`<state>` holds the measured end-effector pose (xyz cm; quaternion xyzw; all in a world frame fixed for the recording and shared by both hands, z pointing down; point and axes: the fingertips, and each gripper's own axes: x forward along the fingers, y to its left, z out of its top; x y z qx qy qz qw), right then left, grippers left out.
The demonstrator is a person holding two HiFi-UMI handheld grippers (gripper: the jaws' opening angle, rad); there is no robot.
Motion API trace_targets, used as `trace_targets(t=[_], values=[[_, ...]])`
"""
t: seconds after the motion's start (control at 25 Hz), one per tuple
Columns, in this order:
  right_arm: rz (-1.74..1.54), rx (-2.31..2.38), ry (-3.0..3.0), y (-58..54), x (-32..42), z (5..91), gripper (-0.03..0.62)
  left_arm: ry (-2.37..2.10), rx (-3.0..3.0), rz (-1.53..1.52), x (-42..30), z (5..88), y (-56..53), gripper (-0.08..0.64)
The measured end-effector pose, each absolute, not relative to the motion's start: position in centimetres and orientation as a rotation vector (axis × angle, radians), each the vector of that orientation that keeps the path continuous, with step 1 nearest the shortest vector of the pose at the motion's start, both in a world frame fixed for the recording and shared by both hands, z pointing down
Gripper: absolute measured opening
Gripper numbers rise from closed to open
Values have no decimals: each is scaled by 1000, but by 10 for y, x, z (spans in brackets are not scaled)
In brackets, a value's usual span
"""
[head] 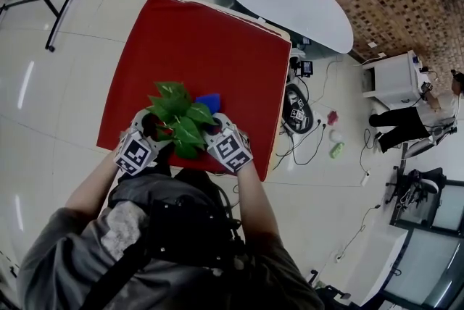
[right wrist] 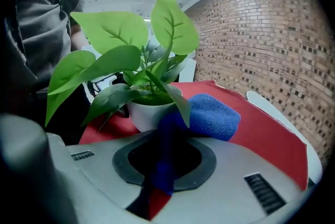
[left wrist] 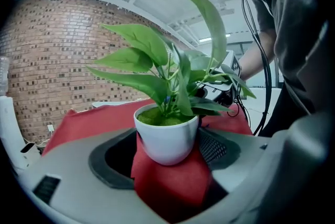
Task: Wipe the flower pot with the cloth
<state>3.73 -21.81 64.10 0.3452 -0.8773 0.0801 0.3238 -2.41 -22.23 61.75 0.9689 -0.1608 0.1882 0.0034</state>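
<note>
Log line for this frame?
left gripper: shut on pot | right gripper: shut on cloth | cloth: at pot's side | pot: upright on table

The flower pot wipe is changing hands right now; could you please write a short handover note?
Left gripper: jaws closed on the white flower pot, holding it upright on the red table.
Right gripper: jaws shut on the blue cloth, which lies against the pot's side.
Done: pot and cloth both in hand; how much is wiped cannot be told.
Left: rub the cloth around the pot's wall.
</note>
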Motion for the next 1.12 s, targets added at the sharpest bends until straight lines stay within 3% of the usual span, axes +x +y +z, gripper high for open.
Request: trace_targets(t=[0.8, 1.12], values=[[264, 869, -2409, -162, 17, 636, 76, -527, 2992, 622, -2, 625, -221, 408], [282, 811, -2434, -156, 18, 639, 77, -595, 2927, 699, -27, 625, -218, 411]])
